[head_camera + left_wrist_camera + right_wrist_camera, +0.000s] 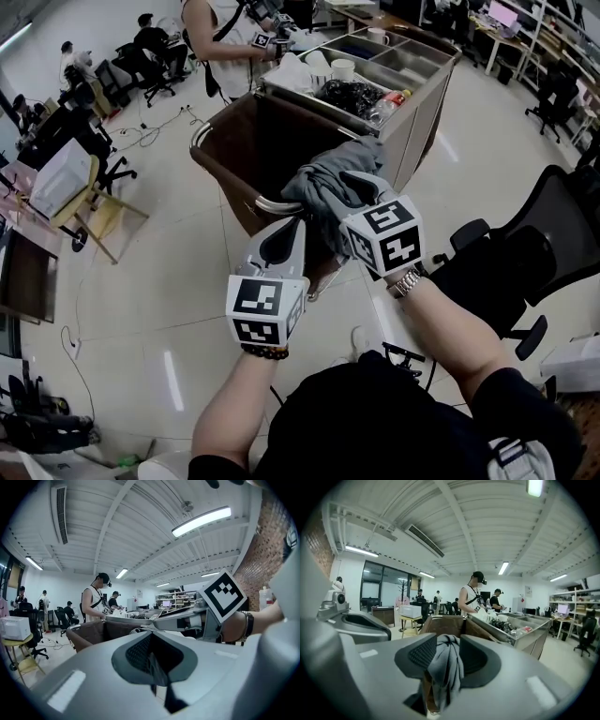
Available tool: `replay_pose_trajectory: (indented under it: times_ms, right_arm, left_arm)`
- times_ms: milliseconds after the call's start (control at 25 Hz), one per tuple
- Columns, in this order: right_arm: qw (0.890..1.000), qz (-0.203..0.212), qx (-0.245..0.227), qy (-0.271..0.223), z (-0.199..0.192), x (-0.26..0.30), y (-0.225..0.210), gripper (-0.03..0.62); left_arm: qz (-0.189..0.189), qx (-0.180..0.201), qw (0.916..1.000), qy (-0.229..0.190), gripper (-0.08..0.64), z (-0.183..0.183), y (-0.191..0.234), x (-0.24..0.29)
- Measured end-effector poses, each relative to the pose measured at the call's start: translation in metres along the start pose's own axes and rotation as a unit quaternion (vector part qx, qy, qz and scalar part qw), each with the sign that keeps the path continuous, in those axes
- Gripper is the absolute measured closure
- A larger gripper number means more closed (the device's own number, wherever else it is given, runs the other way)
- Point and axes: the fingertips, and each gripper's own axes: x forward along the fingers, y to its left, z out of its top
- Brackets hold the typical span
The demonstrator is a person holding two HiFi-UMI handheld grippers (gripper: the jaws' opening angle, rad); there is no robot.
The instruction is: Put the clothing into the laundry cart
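Note:
A bundle of grey clothing [330, 180] hangs over the near rim of the brown laundry cart [228, 155], partly above its opening. My right gripper [356, 192] is shut on it; in the right gripper view the grey cloth [446, 670] is pinched between the dark pads [421, 654], with the cart [443, 623] just beyond. My left gripper [284, 234] is beside it, just outside the cart's near rim, its jaws together with nothing between them. The left gripper view shows the closed left gripper [152, 660], the cart [86, 634] ahead and the right gripper's marker cube [224, 595] to the right.
A steel trolley [417, 89] with tubs of items stands right behind the cart, and a person [223, 42] works at it. A black office chair [520, 267] is close on my right. A wooden chair with a white box [61, 178] stands at the left.

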Motion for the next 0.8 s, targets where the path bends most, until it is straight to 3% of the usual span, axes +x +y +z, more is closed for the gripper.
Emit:
replay_pose_trajectory:
  times_ms: [240,400,800]
  right_arm:
    - [0.999,0.001,-0.019,-0.032,0.01,-0.025,0.003,0.556]
    - [0.998,0.018,-0.039,-0.041,0.021,-0.045,0.013,0.566]
    - [0.994,0.076,-0.046,-0.065,0.015,-0.096,0.019,0.592]
  left_arm:
    - [-0.006,0.003,0.9999,-0.014,0.557,0.016,-0.014,0.002]
    - [-0.001,0.0,0.9997,-0.025,0.557,0.032,-0.025,-0.002]
    - [0.037,-0.001,0.9991,-0.022,0.557,0.031,-0.071,-0.002]
